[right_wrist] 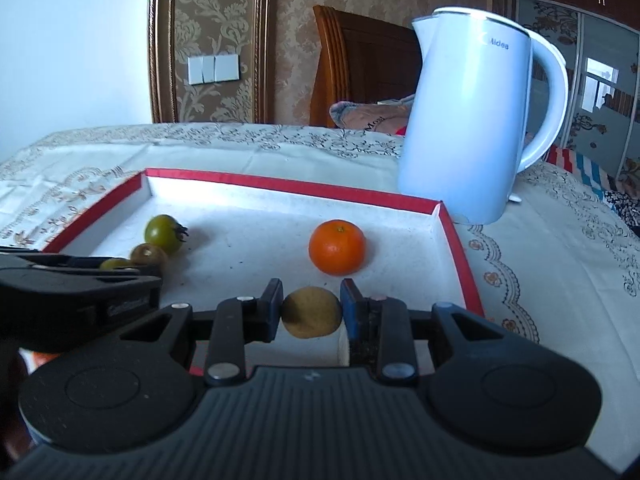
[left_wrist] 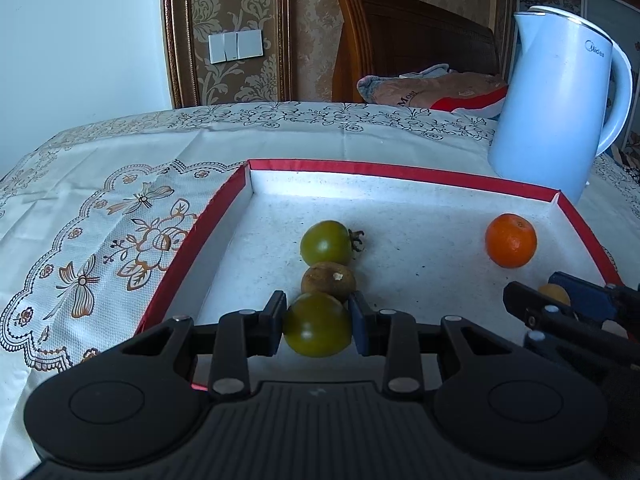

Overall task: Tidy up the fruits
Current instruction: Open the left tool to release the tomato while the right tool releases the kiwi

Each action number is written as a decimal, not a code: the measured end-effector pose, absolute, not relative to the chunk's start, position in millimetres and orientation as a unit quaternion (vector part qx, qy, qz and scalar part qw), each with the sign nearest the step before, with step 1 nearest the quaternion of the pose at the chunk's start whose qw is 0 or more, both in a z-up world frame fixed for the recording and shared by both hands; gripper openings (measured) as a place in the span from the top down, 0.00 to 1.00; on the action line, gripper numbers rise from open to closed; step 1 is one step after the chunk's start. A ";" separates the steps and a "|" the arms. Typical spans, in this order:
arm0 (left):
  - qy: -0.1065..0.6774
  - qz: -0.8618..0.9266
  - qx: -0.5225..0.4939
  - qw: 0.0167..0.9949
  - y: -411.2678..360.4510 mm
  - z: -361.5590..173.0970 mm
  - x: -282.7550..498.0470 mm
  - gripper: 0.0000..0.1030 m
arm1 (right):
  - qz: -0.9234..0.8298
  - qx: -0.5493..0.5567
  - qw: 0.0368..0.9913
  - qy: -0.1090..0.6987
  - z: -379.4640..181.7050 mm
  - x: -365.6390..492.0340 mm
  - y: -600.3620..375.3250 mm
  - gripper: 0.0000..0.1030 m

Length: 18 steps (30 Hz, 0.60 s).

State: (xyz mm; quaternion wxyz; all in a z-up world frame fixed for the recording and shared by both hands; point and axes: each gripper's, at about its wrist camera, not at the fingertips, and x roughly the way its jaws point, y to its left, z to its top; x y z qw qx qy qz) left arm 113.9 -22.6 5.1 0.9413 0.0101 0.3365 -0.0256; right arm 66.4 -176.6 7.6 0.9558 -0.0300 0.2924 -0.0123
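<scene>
- The left claw squeezes a green tomato between its two fingers, low over the red tray.
- The right claw squeezes a small brown fruit.
- Another green tomato touches a brown fruit in a row.
- The orange sits alone, near the white kettle.

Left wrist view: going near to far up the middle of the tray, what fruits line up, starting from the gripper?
Green tomato held in the left gripper → brown fruit touching it → second green tomato with a stem → far wall of the red-rimmed tray.
</scene>
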 end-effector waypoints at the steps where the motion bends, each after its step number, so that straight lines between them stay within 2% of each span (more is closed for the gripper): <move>1: 0.337 -0.024 0.011 0.941 -22.7 4.7 114.6 0.68 | -0.016 -0.032 0.955 0.295 6.1 69.8 -176.5 0.71; 18: 0.328 -0.009 0.026 0.944 -31.8 -1.4 133.1 0.67 | -0.069 -0.005 0.945 0.319 -7.5 111.2 -196.7 0.71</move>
